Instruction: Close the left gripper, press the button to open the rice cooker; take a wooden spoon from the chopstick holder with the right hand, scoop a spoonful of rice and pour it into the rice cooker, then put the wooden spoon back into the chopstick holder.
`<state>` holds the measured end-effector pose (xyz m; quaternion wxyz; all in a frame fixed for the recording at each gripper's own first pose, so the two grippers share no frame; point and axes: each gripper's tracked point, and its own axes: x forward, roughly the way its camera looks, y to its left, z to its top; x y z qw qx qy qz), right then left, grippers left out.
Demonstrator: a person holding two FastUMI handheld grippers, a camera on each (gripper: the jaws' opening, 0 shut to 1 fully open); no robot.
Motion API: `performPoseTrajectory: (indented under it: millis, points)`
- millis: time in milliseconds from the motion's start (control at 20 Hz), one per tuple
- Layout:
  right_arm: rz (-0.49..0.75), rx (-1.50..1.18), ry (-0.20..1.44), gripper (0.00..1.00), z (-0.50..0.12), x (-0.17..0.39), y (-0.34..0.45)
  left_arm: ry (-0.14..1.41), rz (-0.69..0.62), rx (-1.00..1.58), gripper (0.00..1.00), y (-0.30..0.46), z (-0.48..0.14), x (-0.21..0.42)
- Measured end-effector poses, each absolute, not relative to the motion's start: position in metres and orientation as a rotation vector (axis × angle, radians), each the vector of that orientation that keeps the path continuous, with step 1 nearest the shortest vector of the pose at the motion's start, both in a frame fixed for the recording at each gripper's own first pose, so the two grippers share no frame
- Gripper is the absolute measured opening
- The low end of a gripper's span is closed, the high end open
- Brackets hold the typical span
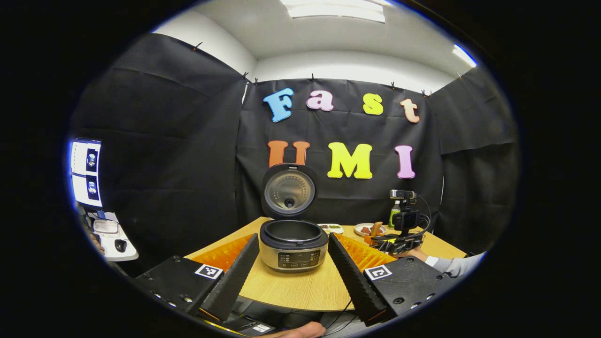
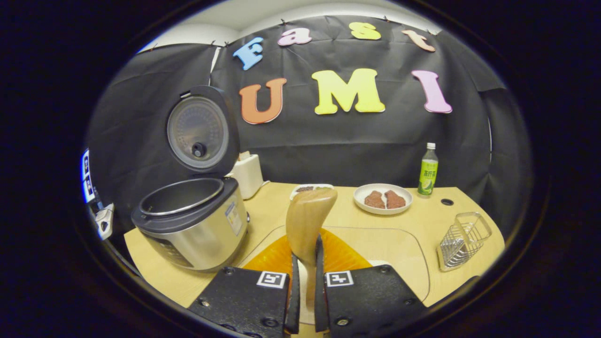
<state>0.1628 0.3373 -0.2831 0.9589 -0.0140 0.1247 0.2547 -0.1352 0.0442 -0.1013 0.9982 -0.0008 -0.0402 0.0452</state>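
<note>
Apparently wooden table (image 2: 399,234), black-draped booth.

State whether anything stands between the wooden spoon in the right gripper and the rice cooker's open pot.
Nothing visible does. The wooden spoon is clamped upright in the right gripper; the rice cooker stands beside it, lid raised.

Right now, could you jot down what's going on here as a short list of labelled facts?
rice cooker: lid up, pot looks empty
wooden spoon: upright, gripped in the right gripper
left gripper: open, holding nothing, facing the cooker
wire holder: empty, at the table's right
plate: two brown pieces on it
bottle: standing behind the plate
</note>
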Motion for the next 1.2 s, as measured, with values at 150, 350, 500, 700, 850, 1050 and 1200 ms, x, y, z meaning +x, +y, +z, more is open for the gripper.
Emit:
performPoseTrajectory:
  millis: [150,350,500,700,850,1050,1200]
  points:
    - [0.535,0.024,0.273,0.17,-0.284,0.165,0.335,-0.081,0.085,-0.004,0.94,0.046,-0.1,-0.137]
    - [0.573,0.209,0.356,0.16,-0.283,0.172,0.328,-0.081,0.09,-0.005,0.94,0.049,-0.101,-0.137]
    - [0.572,0.321,0.409,0.11,-0.285,0.181,0.316,-0.075,0.089,-0.017,0.94,0.049,-0.103,-0.136]
    - [0.597,0.556,0.49,0.09,-0.289,0.189,0.308,-0.061,0.091,-0.02,0.95,0.049,-0.105,-0.134]
    - [0.597,0.655,0.527,0.09,-0.29,0.196,0.304,-0.06,0.093,-0.02,0.94,0.05,-0.104,-0.134]
    - [0.602,0.793,0.553,0.08,-0.286,0.198,0.297,-0.059,0.095,-0.006,0.95,0.051,-0.104,-0.137]
    - [0.605,0.882,0.527,0.08,-0.273,0.2,0.287,-0.063,0.106,-0.004,0.95,0.056,-0.1,-0.141]
